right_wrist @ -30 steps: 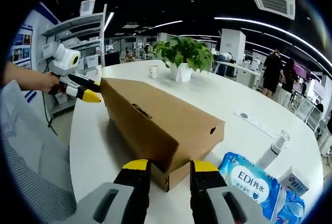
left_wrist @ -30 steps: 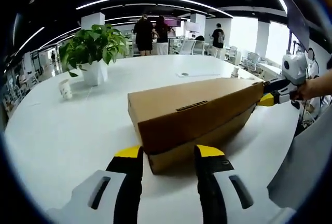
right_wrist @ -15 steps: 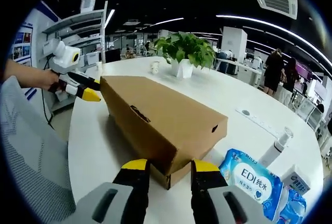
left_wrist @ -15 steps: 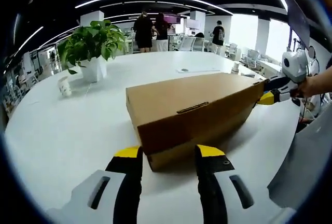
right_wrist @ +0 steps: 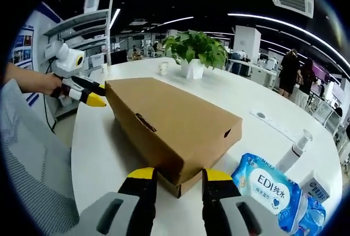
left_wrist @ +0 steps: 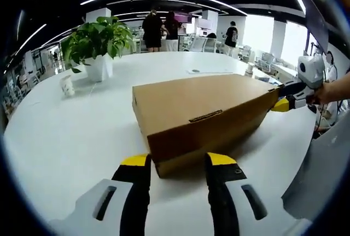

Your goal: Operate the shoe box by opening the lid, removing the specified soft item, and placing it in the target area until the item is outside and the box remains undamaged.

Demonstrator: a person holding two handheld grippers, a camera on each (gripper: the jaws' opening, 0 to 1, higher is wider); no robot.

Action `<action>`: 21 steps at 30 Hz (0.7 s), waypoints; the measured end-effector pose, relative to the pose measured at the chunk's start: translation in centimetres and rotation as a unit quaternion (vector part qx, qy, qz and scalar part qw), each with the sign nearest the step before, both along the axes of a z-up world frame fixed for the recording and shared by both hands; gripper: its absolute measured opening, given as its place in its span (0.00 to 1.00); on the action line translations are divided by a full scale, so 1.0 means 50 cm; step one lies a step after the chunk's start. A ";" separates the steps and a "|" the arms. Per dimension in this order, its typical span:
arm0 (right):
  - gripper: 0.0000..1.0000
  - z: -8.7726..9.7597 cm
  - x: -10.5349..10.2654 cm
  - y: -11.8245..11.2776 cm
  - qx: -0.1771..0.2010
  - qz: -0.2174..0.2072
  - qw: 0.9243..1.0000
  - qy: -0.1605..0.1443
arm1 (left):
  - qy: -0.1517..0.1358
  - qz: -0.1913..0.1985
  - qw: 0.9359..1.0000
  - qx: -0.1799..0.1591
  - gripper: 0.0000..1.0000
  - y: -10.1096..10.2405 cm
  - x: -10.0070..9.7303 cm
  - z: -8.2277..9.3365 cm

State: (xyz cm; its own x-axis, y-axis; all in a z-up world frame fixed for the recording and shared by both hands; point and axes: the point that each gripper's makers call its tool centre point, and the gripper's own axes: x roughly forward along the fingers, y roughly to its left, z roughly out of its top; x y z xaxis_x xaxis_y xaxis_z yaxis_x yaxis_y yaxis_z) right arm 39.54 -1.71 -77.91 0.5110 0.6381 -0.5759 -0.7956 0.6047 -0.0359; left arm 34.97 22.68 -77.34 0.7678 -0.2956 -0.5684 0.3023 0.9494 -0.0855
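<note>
A brown corrugated cardboard shoe box with its lid closed is shown at the centre of the left gripper view, lying on a round white table. The left gripper, with black, yellow-tipped jaws, is seen at the bottom centre of that view; its jaws are spread and straddle the near end of the box, and whether they touch the cardboard cannot be told. The right gripper is placed likewise at the bottom centre of the right gripper view, its jaws parted on either side of the opposite end corner of the shoe box. Each gripper is also seen at the far end of the box in the other view. The soft item to be removed is presumably inside; it cannot be seen.

The step in hand is judged to be the opening of the lid. It is best done by catching the lid's lower edge at both ends and raising it evenly, so that the cardboard is not creased or torn.

A blue-and-white tissue pack is seen at the lower right of the right gripper view, and a potted green plant at the upper left of the left gripper view.
</note>
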 end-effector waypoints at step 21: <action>0.30 -0.006 -0.009 -0.007 0.000 -0.003 1.000 0.006 | -0.005 0.005 1.000 0.007 0.38 0.018 -0.007 0.007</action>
State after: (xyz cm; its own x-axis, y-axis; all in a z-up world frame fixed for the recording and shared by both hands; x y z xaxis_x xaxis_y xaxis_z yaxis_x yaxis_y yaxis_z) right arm 39.09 -2.08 -78.22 0.5076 0.6355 -0.5818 -0.7922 0.6097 -0.0253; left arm 34.61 23.59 -76.97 0.7761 -0.2794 -0.5654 0.2929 0.9536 -0.0691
